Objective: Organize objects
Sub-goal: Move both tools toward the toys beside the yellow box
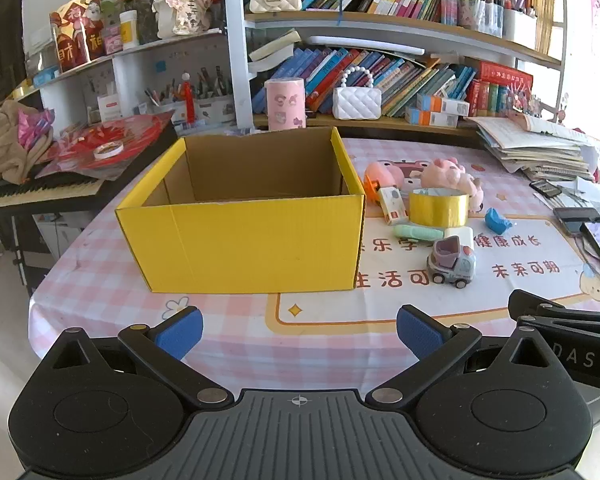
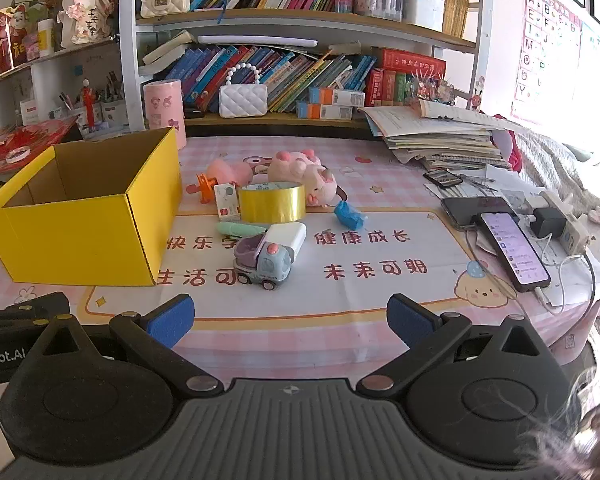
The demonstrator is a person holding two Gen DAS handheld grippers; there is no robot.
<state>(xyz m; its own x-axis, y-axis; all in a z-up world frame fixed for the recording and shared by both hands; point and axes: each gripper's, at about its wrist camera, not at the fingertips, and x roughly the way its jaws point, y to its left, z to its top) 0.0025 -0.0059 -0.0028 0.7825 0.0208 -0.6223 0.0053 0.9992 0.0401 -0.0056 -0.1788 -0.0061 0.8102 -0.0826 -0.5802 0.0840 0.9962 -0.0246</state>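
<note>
An open yellow cardboard box (image 1: 244, 236) (image 2: 80, 236) stands on the pink checked tablecloth, with nothing visible inside. To its right lies a cluster: a toy truck (image 2: 263, 263) (image 1: 452, 264), a gold tape roll (image 2: 272, 202) (image 1: 439, 207), a pink plush pig (image 2: 304, 172) (image 1: 450, 174), a blue lump (image 2: 349, 215) (image 1: 497, 220), a mint green piece (image 2: 236, 228), a white block (image 2: 288, 236), a small carton (image 2: 226, 200) and an orange and pink toy (image 2: 220, 178). My left gripper (image 1: 299, 332) is open in front of the box. My right gripper (image 2: 290, 320) is open, short of the truck.
Two phones (image 2: 496, 236) with cables and a charger (image 2: 548, 220) lie at the table's right. A stack of papers (image 2: 440, 136) sits at the back right. Bookshelves (image 2: 300, 20) stand behind. A side desk (image 1: 60, 184) with red papers is on the left.
</note>
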